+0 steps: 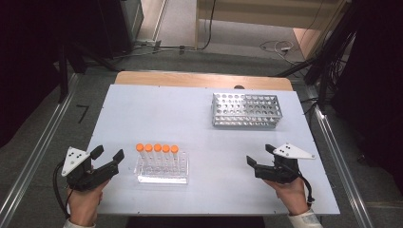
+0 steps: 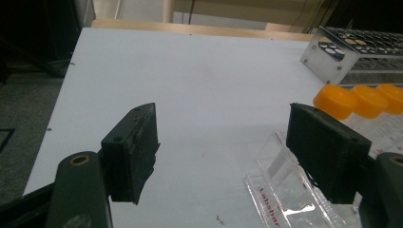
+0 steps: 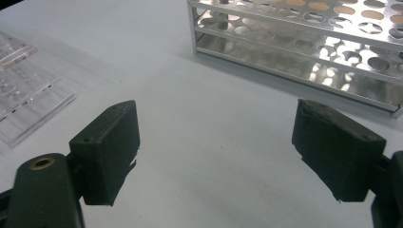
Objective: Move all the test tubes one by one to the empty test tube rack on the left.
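Hovering just left of the clear rack of orange-capped tubes, the left gripper stands spread and empty; the right gripper likewise. Next, probably pinching the nearest tube squarely below its cap.

Overhead view; two low gripper views

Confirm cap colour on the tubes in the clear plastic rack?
Orange round caps, all five; clearest in the high view.
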Motion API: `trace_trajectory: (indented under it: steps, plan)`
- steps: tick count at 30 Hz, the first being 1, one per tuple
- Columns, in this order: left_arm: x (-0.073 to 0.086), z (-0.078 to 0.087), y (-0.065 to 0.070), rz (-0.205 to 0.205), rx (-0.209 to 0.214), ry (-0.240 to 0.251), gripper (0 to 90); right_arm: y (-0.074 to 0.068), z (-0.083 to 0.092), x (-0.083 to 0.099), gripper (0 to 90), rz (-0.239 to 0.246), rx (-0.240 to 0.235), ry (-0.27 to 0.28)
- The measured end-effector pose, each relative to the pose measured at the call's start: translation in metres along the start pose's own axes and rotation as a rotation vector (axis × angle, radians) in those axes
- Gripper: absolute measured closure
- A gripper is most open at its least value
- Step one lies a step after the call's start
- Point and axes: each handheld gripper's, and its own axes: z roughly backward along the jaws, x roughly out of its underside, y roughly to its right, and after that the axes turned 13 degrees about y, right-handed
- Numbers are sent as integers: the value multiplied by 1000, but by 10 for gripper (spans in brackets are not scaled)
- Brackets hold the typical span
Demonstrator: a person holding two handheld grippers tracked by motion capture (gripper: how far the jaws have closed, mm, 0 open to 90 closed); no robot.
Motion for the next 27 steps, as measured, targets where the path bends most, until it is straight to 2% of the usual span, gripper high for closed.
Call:
trace_trajectory:
  steps: [16,27]
  plan:
    - [9,-2,-10,-3,-50,-15,217,12,11,2,149,-20,38,14]
    - [11,-3,-12,1,-48,-19,194,28,24,7,149,-42,88,25]
